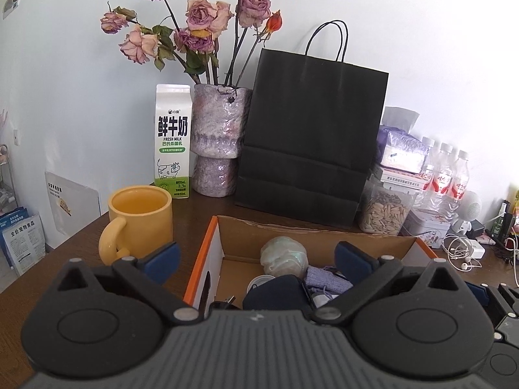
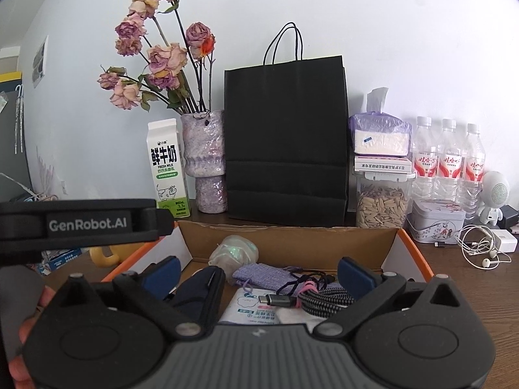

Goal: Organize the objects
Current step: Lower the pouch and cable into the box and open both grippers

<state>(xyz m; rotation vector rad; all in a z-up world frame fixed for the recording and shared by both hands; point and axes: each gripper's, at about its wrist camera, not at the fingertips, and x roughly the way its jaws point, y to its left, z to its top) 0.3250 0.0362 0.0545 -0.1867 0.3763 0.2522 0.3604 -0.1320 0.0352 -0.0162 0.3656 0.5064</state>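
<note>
An open cardboard box with orange edges (image 1: 207,243) (image 2: 412,249) sits on the dark wooden table. Inside it lie a pale crumpled bag (image 1: 283,256) (image 2: 233,253), a lilac knitted pouch (image 1: 324,280) (image 2: 262,275), a dark blue case (image 1: 275,291) (image 2: 198,288), a braided cable with a plug (image 2: 311,298) and a white packet (image 2: 249,308). My left gripper (image 1: 258,257) stands open over the box's left side, nothing between its blue pads. My right gripper (image 2: 258,275) is open above the box contents, holding nothing. The left gripper's body (image 2: 87,223) shows at the left of the right wrist view.
A yellow mug (image 1: 139,220) stands left of the box. Behind are a milk carton (image 1: 172,139), a vase of dried roses (image 1: 217,136), a black paper bag (image 1: 311,136), a jar of seeds (image 2: 381,204), water bottles (image 2: 449,159), a tin (image 2: 438,220) and earphones (image 2: 483,249).
</note>
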